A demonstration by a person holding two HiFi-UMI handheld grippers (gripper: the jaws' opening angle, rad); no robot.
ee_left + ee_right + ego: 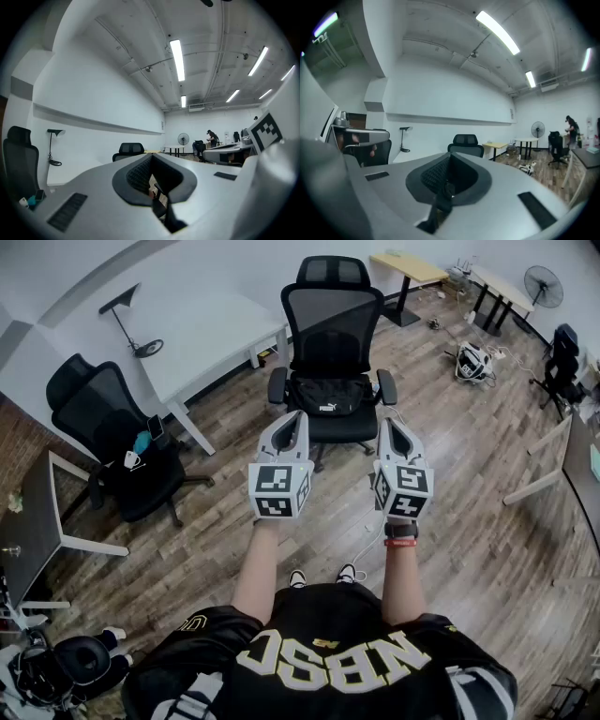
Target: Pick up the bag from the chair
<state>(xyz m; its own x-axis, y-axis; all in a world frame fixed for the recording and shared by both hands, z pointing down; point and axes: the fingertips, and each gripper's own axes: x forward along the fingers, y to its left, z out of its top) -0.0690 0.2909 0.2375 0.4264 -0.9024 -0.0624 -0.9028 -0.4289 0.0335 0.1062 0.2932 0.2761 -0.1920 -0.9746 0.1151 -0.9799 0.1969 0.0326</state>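
Bag (328, 395), black, is seen in the head view on the seat of the mesh chair (333, 315), just beyond the left gripper (296, 418) and right gripper (386, 424), which are held side by side short of it. In the left gripper view, the jaws are shown pressed together, empty. In the right gripper view, the jaws are likewise closed on nothing.

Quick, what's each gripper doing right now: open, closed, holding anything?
Left gripper: closed, holding nothing.
Right gripper: closed, holding nothing.
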